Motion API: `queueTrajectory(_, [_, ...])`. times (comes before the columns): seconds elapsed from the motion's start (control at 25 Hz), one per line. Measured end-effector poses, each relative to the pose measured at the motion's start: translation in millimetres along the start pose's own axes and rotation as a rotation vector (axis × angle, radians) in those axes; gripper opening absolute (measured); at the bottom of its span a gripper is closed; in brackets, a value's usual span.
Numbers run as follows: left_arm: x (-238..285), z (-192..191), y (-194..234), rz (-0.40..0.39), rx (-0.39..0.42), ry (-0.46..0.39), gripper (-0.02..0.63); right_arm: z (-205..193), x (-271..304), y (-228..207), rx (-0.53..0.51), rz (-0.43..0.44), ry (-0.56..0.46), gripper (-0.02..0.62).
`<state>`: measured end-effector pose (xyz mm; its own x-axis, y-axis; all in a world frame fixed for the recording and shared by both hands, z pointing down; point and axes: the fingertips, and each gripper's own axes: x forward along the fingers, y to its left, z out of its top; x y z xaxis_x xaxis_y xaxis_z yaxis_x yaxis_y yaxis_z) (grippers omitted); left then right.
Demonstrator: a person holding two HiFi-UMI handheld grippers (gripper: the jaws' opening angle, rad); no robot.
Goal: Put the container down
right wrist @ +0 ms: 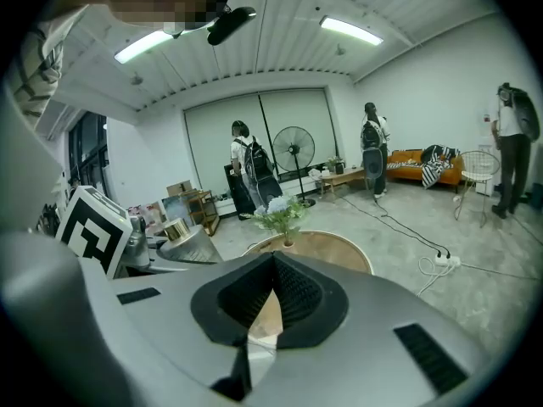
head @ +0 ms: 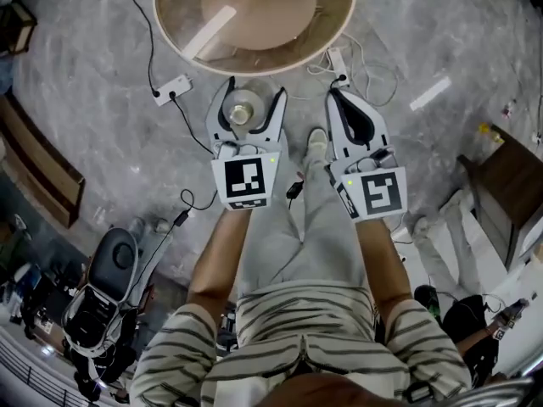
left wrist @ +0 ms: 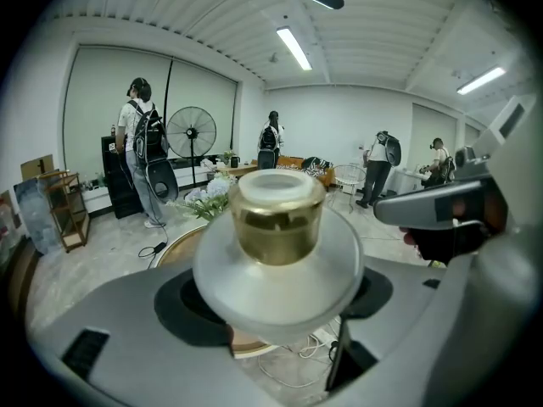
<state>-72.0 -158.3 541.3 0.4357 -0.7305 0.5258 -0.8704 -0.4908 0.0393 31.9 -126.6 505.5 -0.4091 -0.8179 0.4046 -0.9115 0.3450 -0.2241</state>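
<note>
Item: one container [left wrist: 276, 244]. A wide, rounded, frosted-white body is topped by a shiny gold collar and a frosted white cap. It is held upright, clamped at its widest part between the jaws of the left gripper [head: 254, 91]. In the head view the container [head: 242, 109] is shown above the grey floor [head: 85, 100], just short of the round table [head: 339, 25].

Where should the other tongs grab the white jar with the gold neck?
Probably the gold neck of the frosted white round jar, coming from above. The neck stands upright with straight sides and is free, while the left tongs clamp the wide sloping body. The right tongs are shut and would need opening first.
</note>
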Motion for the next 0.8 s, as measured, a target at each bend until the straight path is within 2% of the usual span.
queueTrajectory(0.32, [55,-41,29,0.002,-0.006,0.034,0.331,-35,44,-2,0.012,0.002,0.044,0.009])
queueTrajectory(0.8, [119,-93,33,0.005,0.019,0.064,0.331,-83,62,-12,0.044,-0.001,0.071,0.009])
